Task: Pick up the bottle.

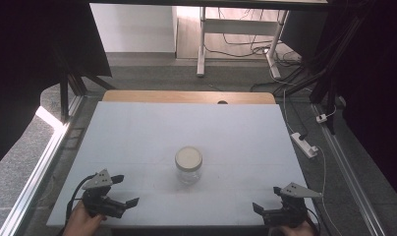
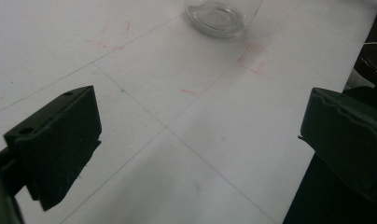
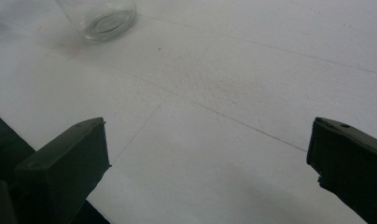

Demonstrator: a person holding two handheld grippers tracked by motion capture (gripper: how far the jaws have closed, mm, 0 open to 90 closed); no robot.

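A flat white rectangular table [image 1: 137, 132] is carrying one clear glass jar with a cream lid [image 1: 188, 164]; it is standing upright near the middle.

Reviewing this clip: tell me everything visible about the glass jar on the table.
The glass jar is a small, clear, round container standing upright near the middle of the white table. From above, a pale cream disc covers its mouth, apparently a lid. Its walls look like transparent glass and nothing is discernible inside. The left gripper view shows its thick rounded base resting on the surface beside faint red marks. Nothing but the table touches it; the left tool and right tool sit apart near the front edge.
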